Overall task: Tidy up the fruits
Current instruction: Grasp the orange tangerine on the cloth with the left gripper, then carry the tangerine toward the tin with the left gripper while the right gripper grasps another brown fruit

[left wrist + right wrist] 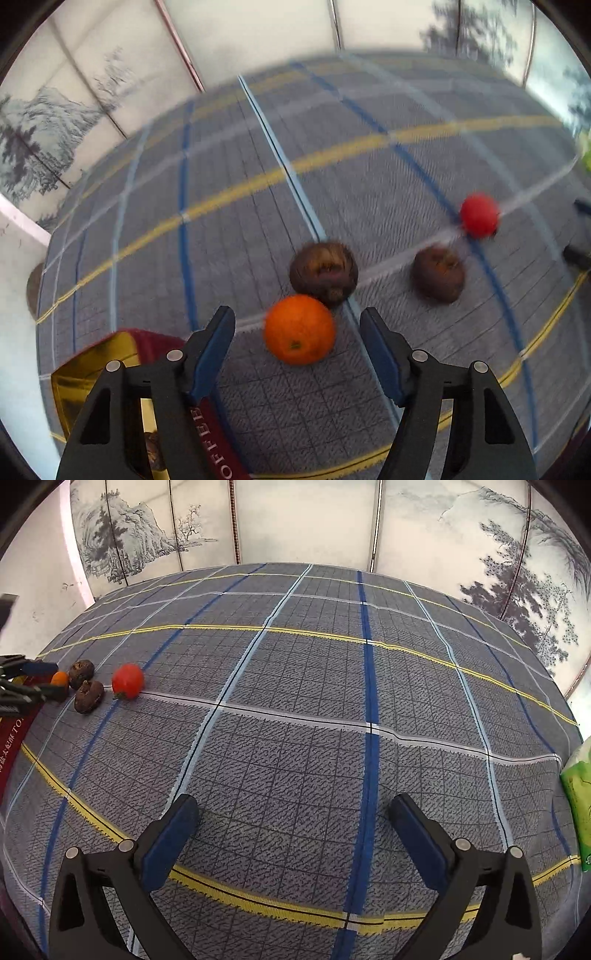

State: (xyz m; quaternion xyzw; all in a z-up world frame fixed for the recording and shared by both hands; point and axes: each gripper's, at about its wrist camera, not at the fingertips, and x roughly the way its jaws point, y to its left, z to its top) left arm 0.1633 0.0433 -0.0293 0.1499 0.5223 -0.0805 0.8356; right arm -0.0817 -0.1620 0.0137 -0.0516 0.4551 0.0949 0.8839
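Left gripper point(297, 334) nearest the lens, jaws spread either side of the orange point(299, 329), pads not yet pressing it. Just beyond, touching or nearly so, a dark brown fruit point(323, 271); a second dark fruit point(438, 274) near it, a red fruit point(478, 214) further off, all loose on the plaid cloth point(221, 240). Red-and-gold box point(92, 373) at lower left, partly behind the finger, contents unreadable. Right gripper point(293, 829) spread wide over bare cloth, holding nothing, well apart from the fruit cluster. Judged early: nothing visibly sorted, four fruits still to place. Left view smeared, so the kind of dark fruit unclear; green packet point(578, 805) cut off at the edge.
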